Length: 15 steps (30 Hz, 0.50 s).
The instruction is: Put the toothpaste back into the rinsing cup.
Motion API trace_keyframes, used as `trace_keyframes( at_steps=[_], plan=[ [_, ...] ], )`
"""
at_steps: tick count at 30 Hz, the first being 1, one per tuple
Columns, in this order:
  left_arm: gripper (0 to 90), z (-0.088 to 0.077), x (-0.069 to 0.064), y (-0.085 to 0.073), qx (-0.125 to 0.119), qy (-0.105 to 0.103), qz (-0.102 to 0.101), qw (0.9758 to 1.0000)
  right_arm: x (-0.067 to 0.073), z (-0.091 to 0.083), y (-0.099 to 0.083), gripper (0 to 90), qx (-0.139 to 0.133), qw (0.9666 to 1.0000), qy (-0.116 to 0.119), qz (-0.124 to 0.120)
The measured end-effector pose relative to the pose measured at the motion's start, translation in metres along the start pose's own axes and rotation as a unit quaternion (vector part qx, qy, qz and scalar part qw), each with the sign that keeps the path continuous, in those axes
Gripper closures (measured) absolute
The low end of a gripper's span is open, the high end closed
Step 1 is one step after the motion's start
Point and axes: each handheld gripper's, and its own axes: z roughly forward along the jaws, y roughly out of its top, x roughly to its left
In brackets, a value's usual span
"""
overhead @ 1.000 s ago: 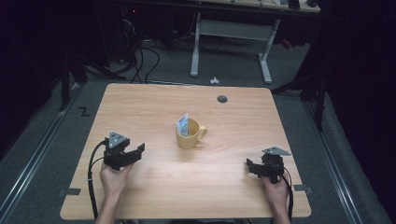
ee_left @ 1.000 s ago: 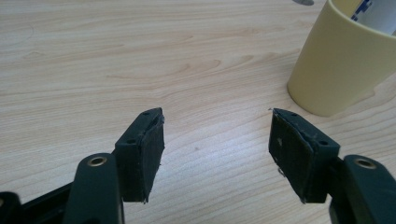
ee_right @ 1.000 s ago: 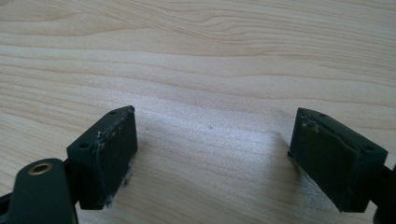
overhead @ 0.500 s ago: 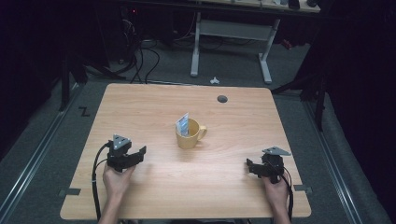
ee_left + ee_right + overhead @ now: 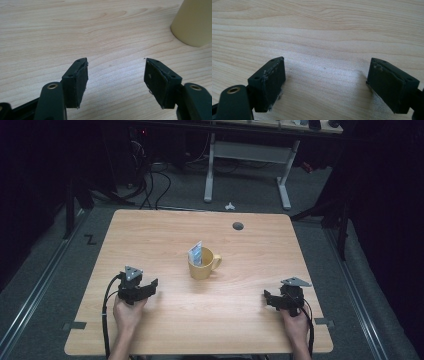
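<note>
A dim lab: lone wooden table [image 5: 150,235], floor cables [image 5: 150,180], and a desk frame [image 5: 247,155] behind.

You sit at a light wooden table [image 5: 165,240] on grey floor [image 5: 60,250]. Beyond the table stand a white desk frame [image 5: 247,152] and tangled cables [image 5: 150,180]; the room around it is dark.

No readable text or labels anywhere.
</note>
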Motion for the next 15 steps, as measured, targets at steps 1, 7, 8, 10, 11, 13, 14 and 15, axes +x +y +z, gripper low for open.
trace_keyframes(
  at_steps=[1, 7, 8, 10, 11, 13, 14, 15],
  plan=[
    [36.1, 0.000, 0.000, 0.000, 0.000, 0.000, 0.000, 1.0000, 0.000, 0.000, 0.000, 14.8, 0.000, 1.0000, 0.000, 0.000],
    [35.6, 0.007, -0.003, -0.002, 0.013, 0.009, 0.008, 0.9998, 0.000, 0.000, 0.000, 14.8, 0.000, 1.0000, 0.000, 0.000],
    [35.7, 0.008, -0.003, -0.003, 0.015, 0.010, 0.011, 0.9998, 0.000, 0.000, 0.000, 14.8, 0.000, 1.0000, 0.000, 0.000],
    [35.6, 0.011, -0.005, -0.003, 0.020, 0.013, 0.016, 0.9996, 0.000, 0.000, 0.000, 14.8, 0.000, 1.0000, 0.000, 0.000],
    [35.6, 0.012, -0.005, -0.004, 0.021, 0.014, 0.018, 0.9995, 0.000, 0.000, 0.000, 14.8, 0.000, 1.0000, 0.000, 0.000],
    [35.5, 0.014, -0.007, -0.004, 0.025, 0.018, 0.023, 0.9992, 0.000, 0.000, 0.000, 14.8, 0.000, 1.0000, 0.000, 0.000],
    [35.5, 0.015, -0.007, -0.004, 0.027, 0.019, 0.025, 0.9992, 0.000, 0.000, 0.000, 14.8, 0.000, 1.0000, 0.000, 0.000],
    [35.5, 0.016, -0.007, -0.004, 0.027, 0.020, 0.026, 0.9991, 0.000, 0.000, 0.000, 14.8, 0.000, 1.0000, 0.000, 0.000]
  ],
)
